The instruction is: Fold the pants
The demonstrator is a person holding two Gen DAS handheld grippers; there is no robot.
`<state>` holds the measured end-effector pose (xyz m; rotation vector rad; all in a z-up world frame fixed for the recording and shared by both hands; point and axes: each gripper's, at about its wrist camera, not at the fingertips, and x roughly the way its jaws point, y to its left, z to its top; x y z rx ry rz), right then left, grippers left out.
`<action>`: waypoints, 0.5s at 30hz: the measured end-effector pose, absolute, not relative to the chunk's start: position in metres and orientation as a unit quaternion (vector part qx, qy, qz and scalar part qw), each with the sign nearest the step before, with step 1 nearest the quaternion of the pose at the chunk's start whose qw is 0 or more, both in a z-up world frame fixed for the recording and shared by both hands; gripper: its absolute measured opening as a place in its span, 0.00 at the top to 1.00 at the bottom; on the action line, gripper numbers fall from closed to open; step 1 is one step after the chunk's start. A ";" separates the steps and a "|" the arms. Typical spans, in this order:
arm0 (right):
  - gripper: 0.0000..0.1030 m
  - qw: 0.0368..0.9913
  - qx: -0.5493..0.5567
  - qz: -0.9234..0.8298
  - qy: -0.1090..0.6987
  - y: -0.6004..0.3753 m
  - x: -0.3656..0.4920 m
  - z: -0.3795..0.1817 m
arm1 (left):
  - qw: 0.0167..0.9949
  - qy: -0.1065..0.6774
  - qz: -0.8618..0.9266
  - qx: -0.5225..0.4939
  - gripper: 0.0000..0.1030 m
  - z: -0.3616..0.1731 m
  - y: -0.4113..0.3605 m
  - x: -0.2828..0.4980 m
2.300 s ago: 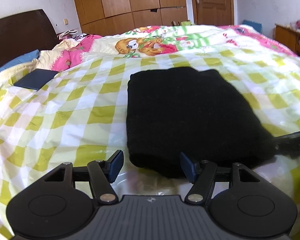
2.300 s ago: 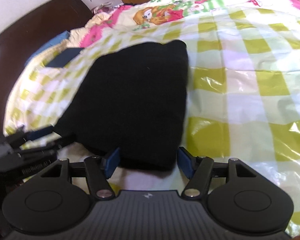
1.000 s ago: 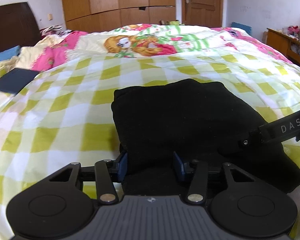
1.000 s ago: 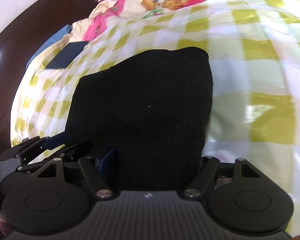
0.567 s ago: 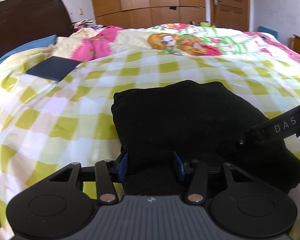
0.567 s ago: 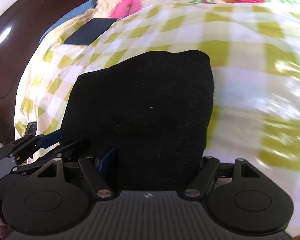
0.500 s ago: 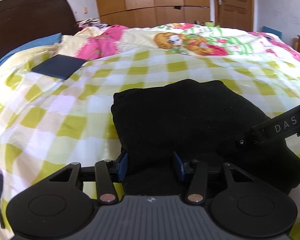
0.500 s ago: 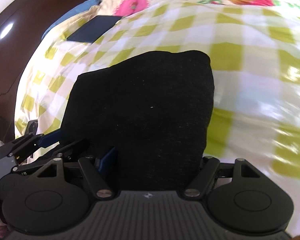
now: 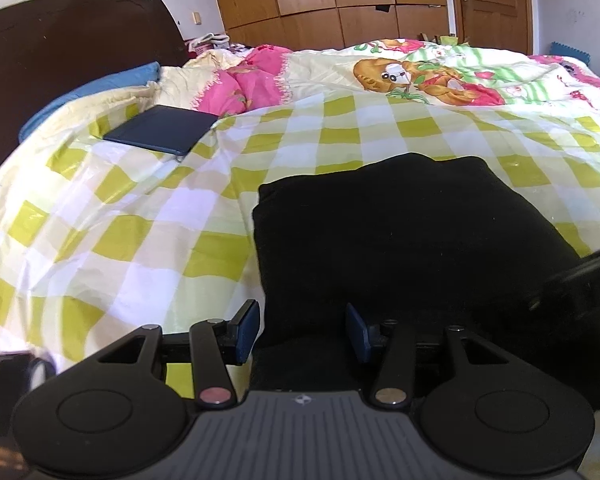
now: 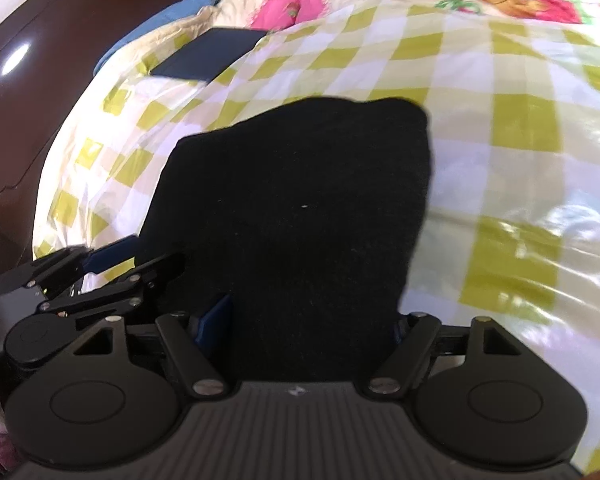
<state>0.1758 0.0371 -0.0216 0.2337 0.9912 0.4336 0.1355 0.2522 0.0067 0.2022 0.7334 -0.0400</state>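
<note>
- Left wrist view: the black pants (image 9: 400, 240), already folded into a thick squarish bundle, lie on the checked bedspread (image 9: 120, 240) near the bed's near edge. The left gripper (image 9: 302, 332) straddles the bundle's near left corner. Dark cloth fills the gap between its blue pads (image 9: 247, 330), but whether they press on it I cannot tell. A dark flat case (image 9: 162, 134) lies well apart, toward the headboard (image 9: 60, 52).
- Right wrist view: the right gripper (image 10: 312, 320) stands wide across the bundle's near right corner, with cloth between the fingers. The right pad is hidden, so its grip is also unclear.
- Handling, as I judge it: soft, limp, light knit that sags and unfolds if lifted by one layer. Take all layers together at both near corners, and slide rather than hoist.
</note>
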 end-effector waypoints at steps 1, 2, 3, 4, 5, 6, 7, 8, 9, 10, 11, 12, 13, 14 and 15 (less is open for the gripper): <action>0.27 0.856 0.100 0.203 0.464 0.036 0.170 -0.017 | 0.929 0.356 -0.019 0.099 0.41 0.007 0.252 0.133; 0.27 0.860 0.093 0.202 0.459 0.034 0.164 -0.014 | 0.929 0.356 -0.018 0.099 0.41 0.008 0.252 0.130; 0.27 0.863 0.090 0.201 0.455 0.032 0.158 -0.011 | 0.930 0.355 -0.016 0.098 0.41 0.009 0.253 0.128; 0.27 0.866 0.089 0.200 0.451 0.030 0.152 -0.008 | 0.930 0.354 -0.013 0.097 0.41 0.011 0.252 0.126; 0.27 0.869 0.088 0.199 0.444 0.028 0.146 -0.004 | 0.930 0.354 -0.010 0.096 0.41 0.012 0.252 0.123; 0.27 0.874 0.085 0.199 0.435 0.028 0.139 0.000 | 0.931 0.353 -0.006 0.095 0.41 0.014 0.252 0.121; 0.27 0.879 0.081 0.202 0.425 0.027 0.132 0.004 | 0.932 0.351 -0.005 0.095 0.41 0.016 0.252 0.118; 0.27 0.881 0.079 0.205 0.419 0.027 0.124 0.006 | 0.932 0.350 -0.005 0.097 0.41 0.017 0.251 0.115; 0.25 0.879 0.074 0.211 0.421 0.029 0.119 0.006 | 0.930 0.352 -0.003 0.103 0.41 0.017 0.249 0.112; 0.25 0.875 0.061 0.217 0.429 0.034 0.115 0.003 | 0.929 0.354 -0.001 0.109 0.41 0.016 0.249 0.110; 0.25 0.870 0.044 0.218 0.439 0.039 0.112 -0.001 | 0.928 0.356 0.000 0.114 0.41 0.016 0.248 0.109; 0.25 0.867 0.031 0.214 0.449 0.043 0.111 -0.005 | 0.926 0.359 0.001 0.117 0.41 0.016 0.247 0.107; 0.25 0.864 0.024 0.209 0.458 0.045 0.109 -0.009 | 0.925 0.361 0.002 0.118 0.41 0.017 0.247 0.106; 0.25 0.861 0.028 0.208 0.462 0.044 0.106 -0.010 | 0.924 0.363 0.004 0.119 0.41 0.018 0.246 0.105; 0.25 0.860 0.035 0.211 0.464 0.043 0.103 -0.010 | 0.924 0.363 0.007 0.120 0.41 0.020 0.246 0.103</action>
